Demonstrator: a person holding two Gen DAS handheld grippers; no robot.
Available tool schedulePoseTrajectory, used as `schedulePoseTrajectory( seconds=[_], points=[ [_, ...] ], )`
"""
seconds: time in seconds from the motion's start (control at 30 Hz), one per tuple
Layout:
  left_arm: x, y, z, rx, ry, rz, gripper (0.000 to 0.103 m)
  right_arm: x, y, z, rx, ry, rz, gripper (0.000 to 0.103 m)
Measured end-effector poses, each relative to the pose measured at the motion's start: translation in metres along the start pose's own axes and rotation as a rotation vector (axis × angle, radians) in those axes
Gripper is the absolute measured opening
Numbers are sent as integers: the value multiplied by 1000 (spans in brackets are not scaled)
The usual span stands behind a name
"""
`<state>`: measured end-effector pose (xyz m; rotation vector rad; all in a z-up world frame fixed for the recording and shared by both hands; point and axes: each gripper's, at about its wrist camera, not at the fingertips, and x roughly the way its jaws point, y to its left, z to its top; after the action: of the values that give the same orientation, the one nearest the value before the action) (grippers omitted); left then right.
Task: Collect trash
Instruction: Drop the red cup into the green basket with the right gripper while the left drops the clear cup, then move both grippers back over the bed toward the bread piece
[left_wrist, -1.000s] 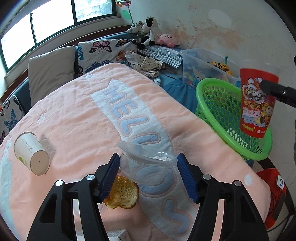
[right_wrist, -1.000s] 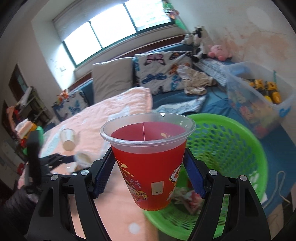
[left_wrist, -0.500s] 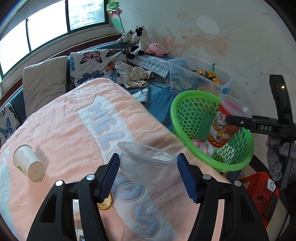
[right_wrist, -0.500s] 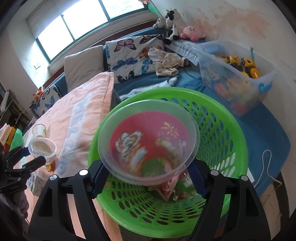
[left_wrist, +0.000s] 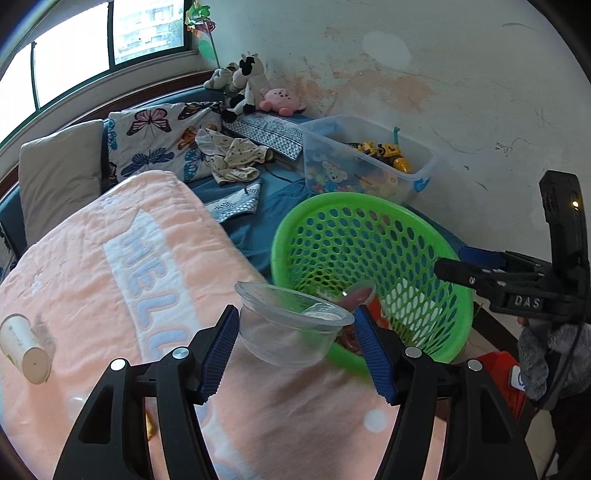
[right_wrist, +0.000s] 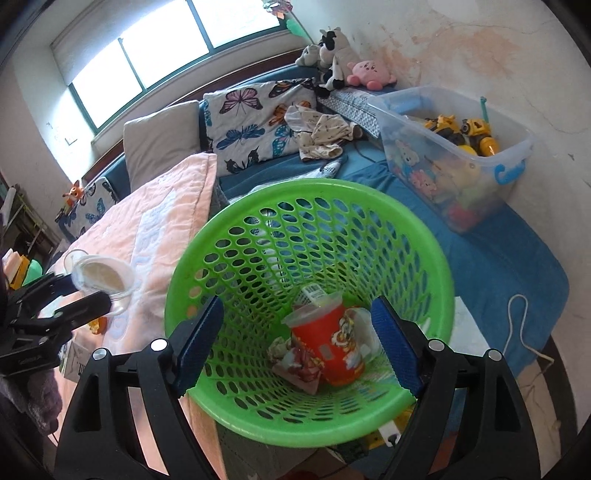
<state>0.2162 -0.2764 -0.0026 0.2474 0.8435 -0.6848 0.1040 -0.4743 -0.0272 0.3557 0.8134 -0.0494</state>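
My left gripper (left_wrist: 295, 343) is shut on a clear plastic bowl (left_wrist: 291, 325) and holds it above the pink blanket, just left of the green basket (left_wrist: 424, 236). My right gripper (right_wrist: 297, 343) is open and empty over the green basket (right_wrist: 258, 206). The red printed cup (right_wrist: 327, 341) lies inside the basket among wrappers (right_wrist: 295, 363). The bowl and left gripper also show in the right wrist view (right_wrist: 103, 278). A paper cup (left_wrist: 26, 347) lies on its side on the blanket at the left.
The pink blanket (left_wrist: 122, 258) covers the bed. A clear toy bin (left_wrist: 365, 162) stands behind the basket by the wall. Pillows (left_wrist: 59, 173), clothes (left_wrist: 236, 158) and plush toys (left_wrist: 251, 88) lie at the back. A red object (left_wrist: 502, 380) sits on the floor at right.
My right gripper opened and the red cup dropped into the basket. My left gripper lifted the clear bowl and carried it right, toward the basket.
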Motion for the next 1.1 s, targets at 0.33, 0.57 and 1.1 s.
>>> schedulePoseTrajectory(
  seconds=[0.33,0.57,1.1],
  points=[
    [28,-23,3,-3,45,-27,65,-25,-11,-10,17,-44,8,82],
    [27,-21,1,-11,41,-30,76,-27,-8,-16,26,-43,33,82],
    [-31,30,-33,-83,-4,80,80,-26,59,-17,-84,-34,122,82]
  ],
)
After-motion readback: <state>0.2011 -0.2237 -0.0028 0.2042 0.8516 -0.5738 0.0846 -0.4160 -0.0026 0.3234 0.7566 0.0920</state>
